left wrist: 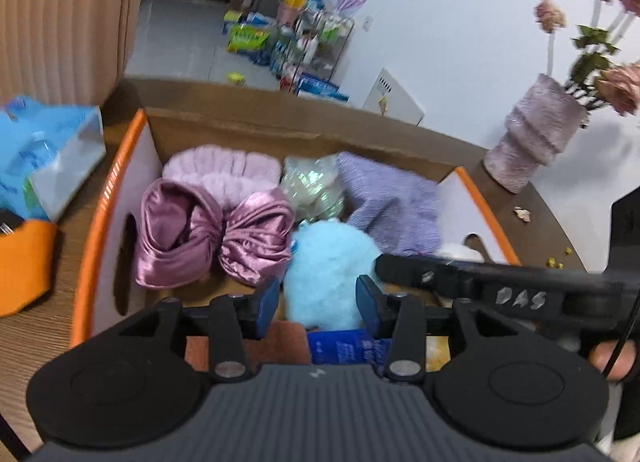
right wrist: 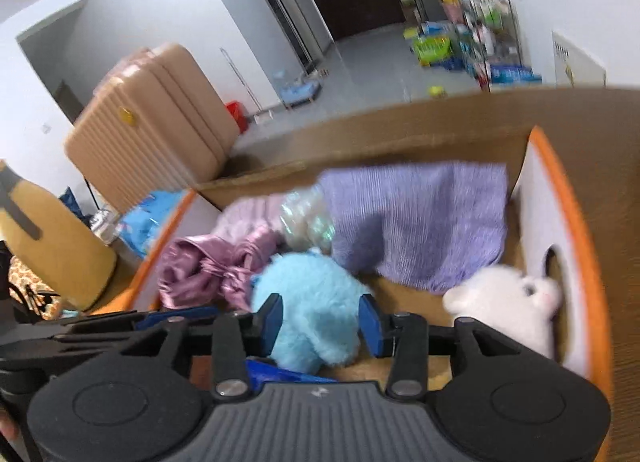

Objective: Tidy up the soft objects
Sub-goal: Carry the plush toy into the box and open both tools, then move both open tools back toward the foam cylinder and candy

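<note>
Looking from the left wrist, an orange-rimmed cardboard box (left wrist: 116, 165) was seen on a wooden table (left wrist: 52, 326), packed with soft things. A pink satin bow headband (left wrist: 208, 234) was laid at the left of the box, with a pale pink fluffy headband (left wrist: 224, 169) behind it, a shiny sequinned pouch (left wrist: 312, 185) in the middle and a lilac knitted cloth (left wrist: 392, 205) at the right. A light blue plush toy (left wrist: 328, 274) was set near the front centre. The left gripper (left wrist: 318, 304) was held partly open over the box, its blue pads (left wrist: 268, 302) standing to either side of the blue plush; whether they touched it could not be told. The right gripper's black finger (left wrist: 460, 274) was seen crossing in from the right. A pink vase (left wrist: 532, 133) of dried flowers was placed beyond the box.

From the right wrist, the same box (right wrist: 576, 229) was viewed, with the light blue plush toy (right wrist: 316, 310) framed between the pads of the right gripper (right wrist: 318, 324). That gripper was likewise held partly open, and contact with the plush could not be judged through the blur. A white plush toy (right wrist: 508, 306) was lodged against the right wall of the box, near its handle hole. The lilac knitted cloth (right wrist: 416, 217) was spread behind, and the pink satin bow headband (right wrist: 212, 266) was bunched at the left. A beige suitcase (right wrist: 152, 133) was stood beyond the table.
</note>
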The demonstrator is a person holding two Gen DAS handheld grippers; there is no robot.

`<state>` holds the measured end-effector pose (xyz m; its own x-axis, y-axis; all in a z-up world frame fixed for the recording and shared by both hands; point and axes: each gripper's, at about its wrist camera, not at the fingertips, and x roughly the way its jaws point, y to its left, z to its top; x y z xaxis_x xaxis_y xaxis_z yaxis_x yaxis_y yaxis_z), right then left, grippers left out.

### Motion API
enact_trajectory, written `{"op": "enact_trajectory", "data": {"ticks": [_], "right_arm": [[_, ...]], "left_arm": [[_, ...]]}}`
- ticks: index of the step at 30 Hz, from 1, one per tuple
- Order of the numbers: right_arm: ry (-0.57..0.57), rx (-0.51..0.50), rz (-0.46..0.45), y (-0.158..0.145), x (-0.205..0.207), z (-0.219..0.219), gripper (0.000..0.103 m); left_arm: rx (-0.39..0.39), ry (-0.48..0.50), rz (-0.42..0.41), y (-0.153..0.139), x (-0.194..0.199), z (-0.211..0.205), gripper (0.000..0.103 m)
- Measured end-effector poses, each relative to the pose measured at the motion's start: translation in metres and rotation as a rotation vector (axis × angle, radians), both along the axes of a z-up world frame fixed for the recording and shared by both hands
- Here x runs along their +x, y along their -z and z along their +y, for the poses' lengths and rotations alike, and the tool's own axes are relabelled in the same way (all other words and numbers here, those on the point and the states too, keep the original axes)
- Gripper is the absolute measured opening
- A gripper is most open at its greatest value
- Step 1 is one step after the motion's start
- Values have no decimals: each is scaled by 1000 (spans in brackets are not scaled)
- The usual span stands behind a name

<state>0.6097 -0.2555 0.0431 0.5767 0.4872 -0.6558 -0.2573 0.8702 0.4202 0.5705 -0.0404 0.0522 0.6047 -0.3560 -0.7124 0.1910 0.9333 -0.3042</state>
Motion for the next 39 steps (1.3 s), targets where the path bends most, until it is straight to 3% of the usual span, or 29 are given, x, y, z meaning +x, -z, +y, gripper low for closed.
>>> {"op": "enact_trajectory", "data": {"ticks": [6, 9, 14, 20, 22, 24, 28, 30, 35, 37, 39], "right_arm": [[50, -27, -138, -63, -46, -42, 57], [90, -51, -186, -88, -75, -65, 57], [130, -61, -247, -117, -124, -94, 58], [127, -52, -312, -130, -178, -95, 59], [117, -56, -346, -129, -201, -91, 61], [107, -59, -385, -124, -226, -88, 70], [67, -79, -428, -101, -278, -76, 74], [50, -68, -416, -82, -300, -70, 80], [56, -58, -333, -33, -349, -51, 80], [52, -43, -293, -18, -362, -46, 80], [43, -32, -262, -9, -368, -42, 80]], "left_arm": [[40, 13, -121, -51, -50, 4, 54], [66, 15, -174, -72, -83, 9, 55], [101, 20, -244, -100, -135, 16, 60], [109, -11, -307, -116, -191, 23, 66], [100, -16, -333, -110, -213, 27, 71], [129, -19, -336, -96, -237, 27, 71], [122, -34, -353, -67, -289, 31, 71], [105, -55, -333, -50, -310, 33, 71], [64, -106, -301, -16, -357, 42, 71], [25, -118, -260, -7, -364, 49, 71], [36, -127, -251, -4, -365, 53, 71]]}}
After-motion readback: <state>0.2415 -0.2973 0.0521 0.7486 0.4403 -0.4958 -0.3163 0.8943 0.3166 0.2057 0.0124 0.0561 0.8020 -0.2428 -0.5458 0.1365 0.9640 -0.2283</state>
